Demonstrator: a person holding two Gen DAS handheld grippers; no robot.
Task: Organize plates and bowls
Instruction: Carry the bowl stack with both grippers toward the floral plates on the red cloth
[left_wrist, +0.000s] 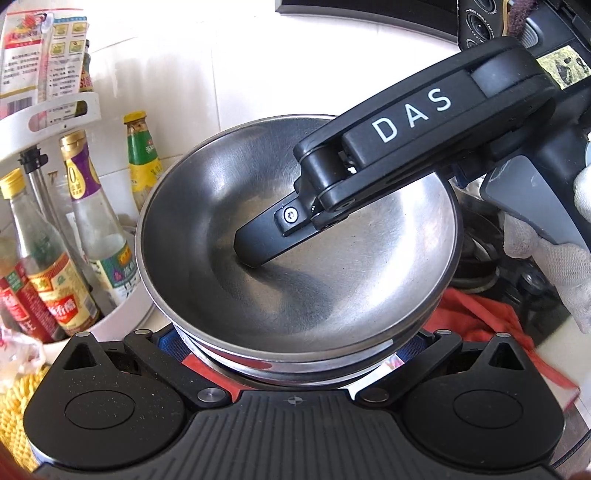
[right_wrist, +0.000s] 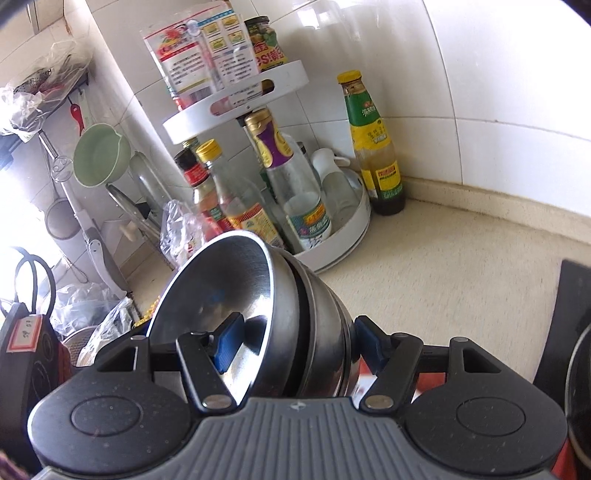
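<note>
A stack of nested steel bowls (left_wrist: 295, 280) fills the left wrist view, the top bowl facing me. In the right wrist view the bowl stack (right_wrist: 280, 317) is tilted on its side. My right gripper (right_wrist: 295, 343) is shut on the stack's rim, one blue pad (right_wrist: 229, 343) inside the top bowl and the other pad (right_wrist: 367, 343) outside. In the left wrist view that right gripper's finger (left_wrist: 258, 243) reaches into the bowl. My left gripper (left_wrist: 295, 343) straddles the stack's lower edge; its pads are mostly hidden behind the bowls.
A white two-tier sauce rack (right_wrist: 332, 236) with several bottles (right_wrist: 291, 184) stands in the tiled corner. A yellow-capped bottle (right_wrist: 373, 147) stands beside it. A beige counter (right_wrist: 461, 266) lies to the right. A red cloth (left_wrist: 480, 321) lies under the bowls. Utensils hang at left (right_wrist: 99, 155).
</note>
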